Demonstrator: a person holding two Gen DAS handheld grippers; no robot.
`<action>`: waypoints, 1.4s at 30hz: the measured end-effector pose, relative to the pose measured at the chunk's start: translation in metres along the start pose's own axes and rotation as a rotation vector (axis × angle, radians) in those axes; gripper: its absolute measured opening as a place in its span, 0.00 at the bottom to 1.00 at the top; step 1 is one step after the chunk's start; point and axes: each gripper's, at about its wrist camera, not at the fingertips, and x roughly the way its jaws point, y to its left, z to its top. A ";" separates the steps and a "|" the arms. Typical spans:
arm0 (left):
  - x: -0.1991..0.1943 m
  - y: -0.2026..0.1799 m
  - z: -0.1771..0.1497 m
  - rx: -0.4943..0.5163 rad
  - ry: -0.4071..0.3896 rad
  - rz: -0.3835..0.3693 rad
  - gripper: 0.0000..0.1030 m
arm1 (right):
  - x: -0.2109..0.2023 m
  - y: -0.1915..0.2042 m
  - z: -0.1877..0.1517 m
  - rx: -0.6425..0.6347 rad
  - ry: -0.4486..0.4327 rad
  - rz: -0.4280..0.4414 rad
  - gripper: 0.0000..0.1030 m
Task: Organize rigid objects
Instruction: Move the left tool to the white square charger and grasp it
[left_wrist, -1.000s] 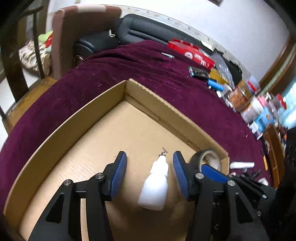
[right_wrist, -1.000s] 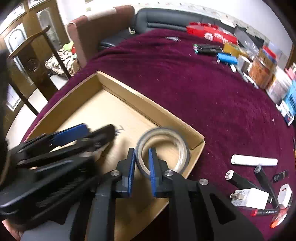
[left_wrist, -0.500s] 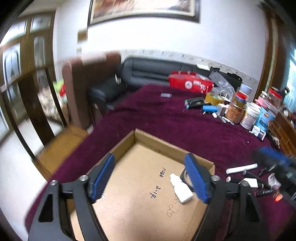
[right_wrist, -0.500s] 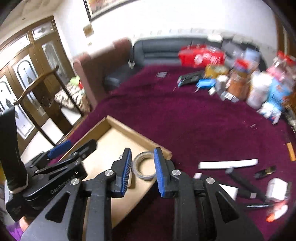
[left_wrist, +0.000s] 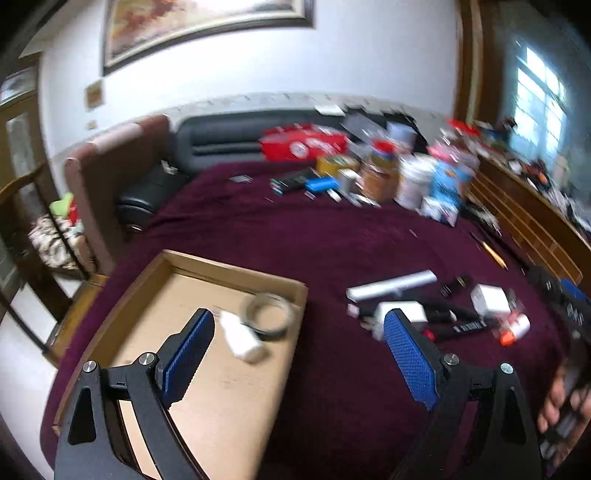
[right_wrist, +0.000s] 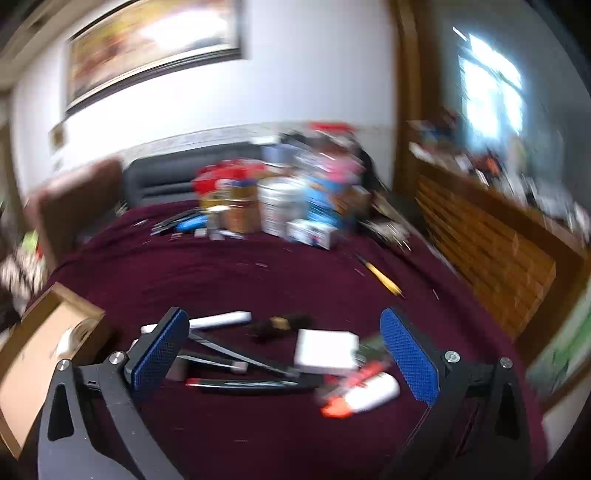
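The left claw (left_wrist: 295, 350) is released, its blue pads (left_wrist: 186, 356) spreading wider with nothing between them; it hangs over the near edge of the cardboard tray (left_wrist: 236, 271) and the maroon cloth of the bench (left_wrist: 295, 236). The right claw (right_wrist: 284, 354) is also released, its jaws opening to a wide gap and gripping nothing, above a scatter of small things on the cloth.

Inside the tray, near its far right corner, a small white bottle (left_wrist: 240, 338) lies on its side, touching or just beside a roll of tape (left_wrist: 267, 312) that lies flat.

On the cloth to the right of the tray, under the right claw, sit a white tube with an orange end (right_wrist: 360, 398), a white square block (right_wrist: 327, 349), some dark pens (right_wrist: 236, 384) and a long white stick (right_wrist: 218, 319). The view is smeared here, so what looks like a dark clip (right_wrist: 280, 325) behind them may be something else.

Farther out, a yellow pencil (right_wrist: 380, 277) lies alone. At the far edge stands a crowd of jars, tins and boxes (left_wrist: 399, 177) beside a red package (left_wrist: 303, 144), with a dark sofa (left_wrist: 221, 136) behind the bench.
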 end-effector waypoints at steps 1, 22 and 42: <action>0.005 -0.007 0.000 0.011 0.020 -0.019 0.88 | 0.005 -0.015 -0.002 0.045 0.003 -0.010 1.00; 0.094 -0.090 -0.017 0.155 0.412 -0.381 0.80 | 0.040 -0.074 -0.020 0.184 0.065 0.044 1.00; 0.113 -0.098 -0.008 0.126 0.265 -0.189 0.81 | 0.055 -0.072 -0.025 0.151 0.132 0.009 1.00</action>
